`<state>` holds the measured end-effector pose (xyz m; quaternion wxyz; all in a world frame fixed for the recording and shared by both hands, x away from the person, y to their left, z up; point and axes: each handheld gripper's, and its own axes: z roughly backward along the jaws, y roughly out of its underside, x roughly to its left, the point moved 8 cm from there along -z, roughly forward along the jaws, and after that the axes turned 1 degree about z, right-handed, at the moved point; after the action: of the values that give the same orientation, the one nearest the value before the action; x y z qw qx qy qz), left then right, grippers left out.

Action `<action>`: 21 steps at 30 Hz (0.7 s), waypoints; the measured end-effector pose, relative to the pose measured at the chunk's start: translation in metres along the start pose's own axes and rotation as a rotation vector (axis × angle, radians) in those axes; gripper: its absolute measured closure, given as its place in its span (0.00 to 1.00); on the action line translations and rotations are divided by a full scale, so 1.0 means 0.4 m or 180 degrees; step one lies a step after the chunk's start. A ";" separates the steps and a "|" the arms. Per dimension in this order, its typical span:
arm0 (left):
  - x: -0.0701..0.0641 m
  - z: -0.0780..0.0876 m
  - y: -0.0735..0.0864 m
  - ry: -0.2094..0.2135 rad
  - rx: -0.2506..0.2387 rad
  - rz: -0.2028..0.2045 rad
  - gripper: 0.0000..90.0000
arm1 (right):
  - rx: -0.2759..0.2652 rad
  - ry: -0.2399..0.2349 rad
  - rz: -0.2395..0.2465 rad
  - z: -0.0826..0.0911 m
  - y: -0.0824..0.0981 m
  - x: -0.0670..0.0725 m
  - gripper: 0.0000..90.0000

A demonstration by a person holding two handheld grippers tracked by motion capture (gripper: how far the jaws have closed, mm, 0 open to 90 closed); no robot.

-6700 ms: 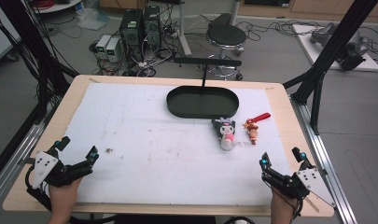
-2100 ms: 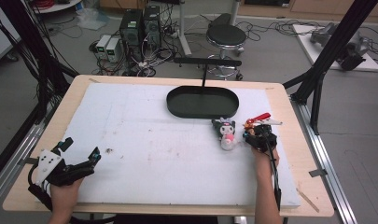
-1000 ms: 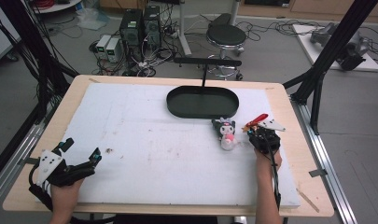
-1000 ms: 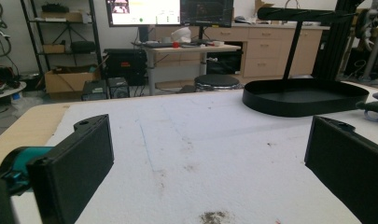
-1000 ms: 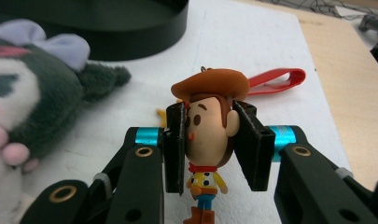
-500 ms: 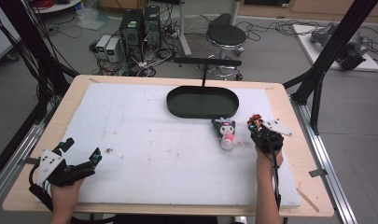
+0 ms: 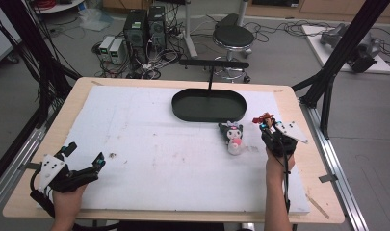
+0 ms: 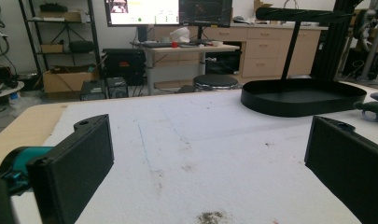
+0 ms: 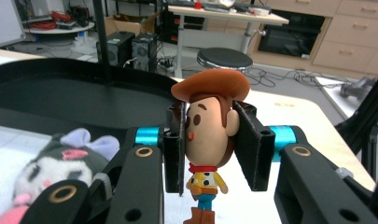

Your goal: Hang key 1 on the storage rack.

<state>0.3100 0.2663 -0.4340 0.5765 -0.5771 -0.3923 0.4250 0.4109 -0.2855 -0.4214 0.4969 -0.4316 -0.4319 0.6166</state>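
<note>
Over on the right side of the white mat (image 7: 149,144), the right gripper (image 7: 274,135) is clamped on a small cowboy figure (image 7: 265,119), whose brown hat and red scarf poke out past the jaws toward the far edge. Just to its left lies a dark plush doll (image 7: 232,136) with a pink face, flat on the mat and apart from the gripper. Beyond the doll sits the black oval tray (image 7: 209,114), a thin post rising from its far rim. Down at the near left corner, the left gripper (image 7: 84,156) rests low with its jaws spread wide, nothing between them, near a small dark stain (image 7: 112,155).
</note>
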 end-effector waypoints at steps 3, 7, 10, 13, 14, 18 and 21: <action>0.000 0.000 0.000 -0.0002 0.0001 -0.0002 0.02 | -0.0036 -0.0008 -0.0003 0.001 -0.012 0.003 0.74; 0.000 0.000 0.000 -0.0002 -0.0002 -0.0001 0.02 | -0.0095 -0.0013 0.0017 0.001 -0.025 0.007 0.74; 0.000 0.000 0.000 0.0002 -0.0001 0.0001 0.02 | -0.0112 -0.0010 -0.0003 0.001 -0.026 0.009 0.74; -0.001 0.000 0.000 0.0009 0.0006 -0.0008 0.02 | -0.0128 -0.0018 -0.0022 0.001 -0.028 0.008 0.74; -0.001 0.000 0.000 0.0013 0.0006 -0.0010 0.02 | -0.0144 -0.0016 -0.0034 0.002 -0.029 0.007 0.74; -0.002 -0.001 0.001 0.0014 0.0012 -0.0011 0.02 | -0.0176 -0.0059 -0.0092 0.002 -0.043 0.006 0.74; -0.002 -0.001 0.001 0.0014 0.0012 -0.0010 0.02 | -0.0222 -0.0093 -0.0104 0.002 -0.065 0.009 0.74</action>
<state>0.3100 0.2654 -0.4344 0.5792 -0.5764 -0.3911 0.4235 0.4159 -0.2787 -0.3967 0.4853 -0.4326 -0.4673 0.5992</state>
